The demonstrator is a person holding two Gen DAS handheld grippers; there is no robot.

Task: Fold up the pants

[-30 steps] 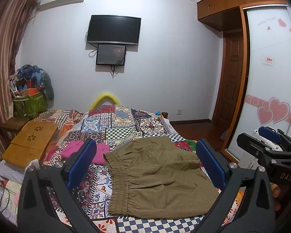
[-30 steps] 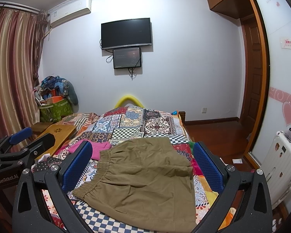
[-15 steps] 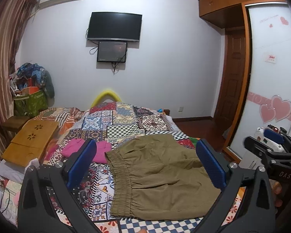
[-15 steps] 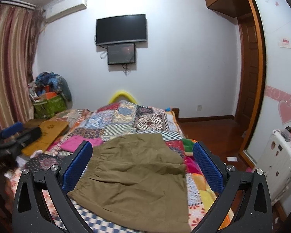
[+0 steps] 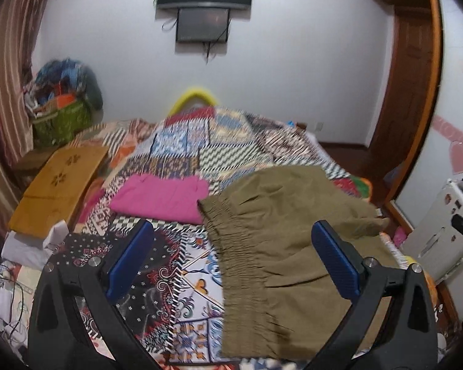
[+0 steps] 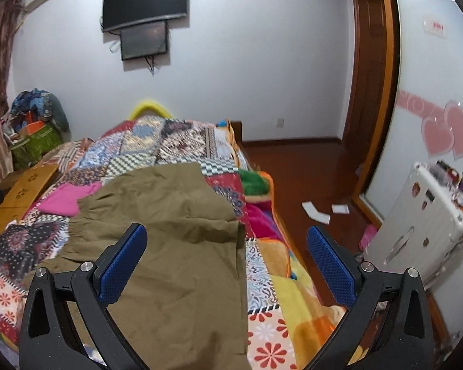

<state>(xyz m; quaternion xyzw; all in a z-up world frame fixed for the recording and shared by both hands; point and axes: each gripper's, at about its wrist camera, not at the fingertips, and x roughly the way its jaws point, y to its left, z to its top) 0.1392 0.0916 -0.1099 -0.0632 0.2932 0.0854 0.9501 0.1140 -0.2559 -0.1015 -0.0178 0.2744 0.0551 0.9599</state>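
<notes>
Olive-green pants [image 5: 281,240] lie spread flat on the patchwork bed quilt [image 5: 182,160], elastic waistband toward the left. In the right wrist view the pants [image 6: 176,240] fill the lower middle, their leg end running down the right side. My left gripper [image 5: 233,259] is open and empty, hovering above the waistband area. My right gripper [image 6: 227,262] is open and empty, above the pants' right edge near the side of the bed. Neither touches the cloth.
A folded pink garment [image 5: 162,195] lies on the quilt left of the pants. A wooden lap table [image 5: 58,185] sits at the bed's left. A white suitcase [image 6: 416,219] and papers [image 6: 316,212] are on the floor right of the bed.
Both grippers have moved forward and tilted down over the bed. The left one shifted toward the waistband, the right one toward the pants' right edge. The pants have not moved.
</notes>
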